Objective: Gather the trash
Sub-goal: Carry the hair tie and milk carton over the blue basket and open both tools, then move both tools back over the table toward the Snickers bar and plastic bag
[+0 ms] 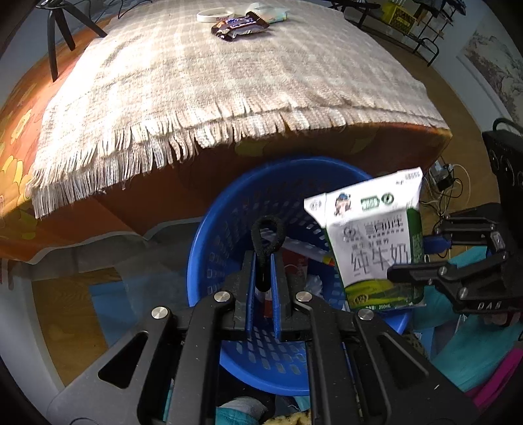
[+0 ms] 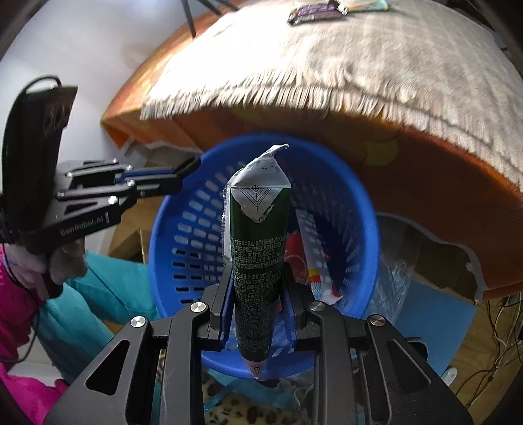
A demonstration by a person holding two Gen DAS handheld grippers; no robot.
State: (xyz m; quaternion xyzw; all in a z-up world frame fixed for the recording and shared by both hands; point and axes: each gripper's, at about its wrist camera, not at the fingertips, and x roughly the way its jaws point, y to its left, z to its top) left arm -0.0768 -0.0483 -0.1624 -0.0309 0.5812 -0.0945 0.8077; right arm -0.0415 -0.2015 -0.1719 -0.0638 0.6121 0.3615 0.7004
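Observation:
My left gripper (image 1: pixel 263 261) is shut on a black hair tie (image 1: pixel 267 240) and holds it over the blue basket (image 1: pixel 228 209). My right gripper (image 2: pixel 258 278) is shut on a flattened green and white milk carton (image 2: pixel 258 248), also over the blue basket (image 2: pixel 183 209). The carton shows in the left wrist view (image 1: pixel 372 242) with the right gripper (image 1: pixel 421 261) beside it. The left gripper shows in the right wrist view (image 2: pixel 183 175) at the basket's left rim. Wrappers (image 2: pixel 313 258) lie inside the basket.
A table with a fringed beige cloth (image 1: pixel 202 81) stands behind the basket. A dark candy bar wrapper (image 1: pixel 240 27), a white ring (image 1: pixel 214 14) and a pale packet (image 1: pixel 271 11) lie on its far side. A tripod (image 1: pixel 59 29) stands at the far left.

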